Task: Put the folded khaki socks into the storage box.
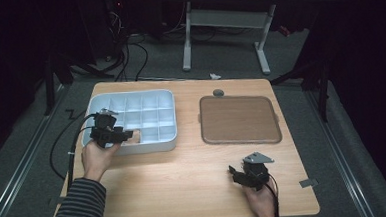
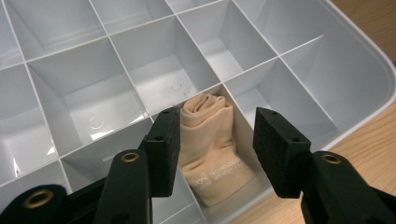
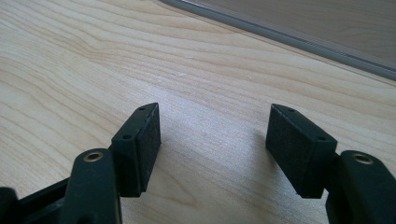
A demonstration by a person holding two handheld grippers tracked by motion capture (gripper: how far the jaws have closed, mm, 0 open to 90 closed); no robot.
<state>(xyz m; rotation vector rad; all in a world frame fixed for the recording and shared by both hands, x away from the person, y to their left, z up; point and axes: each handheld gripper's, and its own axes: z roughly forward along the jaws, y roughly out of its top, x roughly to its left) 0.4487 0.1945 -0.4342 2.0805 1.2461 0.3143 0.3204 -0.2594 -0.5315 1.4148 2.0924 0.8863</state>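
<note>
A light blue-grey organiser tray [image 1: 130,95] with several square compartments lies at the table's back left. A rolled beige sock with white lettering [image 2: 210,154] lies in a compartment of its near row [image 1: 136,136]. My left gripper [image 2: 217,140] hovers just above that sock, jaws open on either side of it, pads not pressing it. In the high view the left gripper [image 1: 125,135] sits over the tray's near edge. My right gripper [image 1: 237,174] rests low over bare wood near the front right, open with nothing between its pads [image 3: 215,140].
A flat brown tray [image 1: 239,120] lies at the back right, its grey rim [image 3: 280,32] just beyond my right gripper. A small grey round piece [image 1: 218,92] sits behind it. Bare wood [image 1: 184,174] spans the table's middle and front. A white desk frame [image 1: 224,21] stands beyond.
</note>
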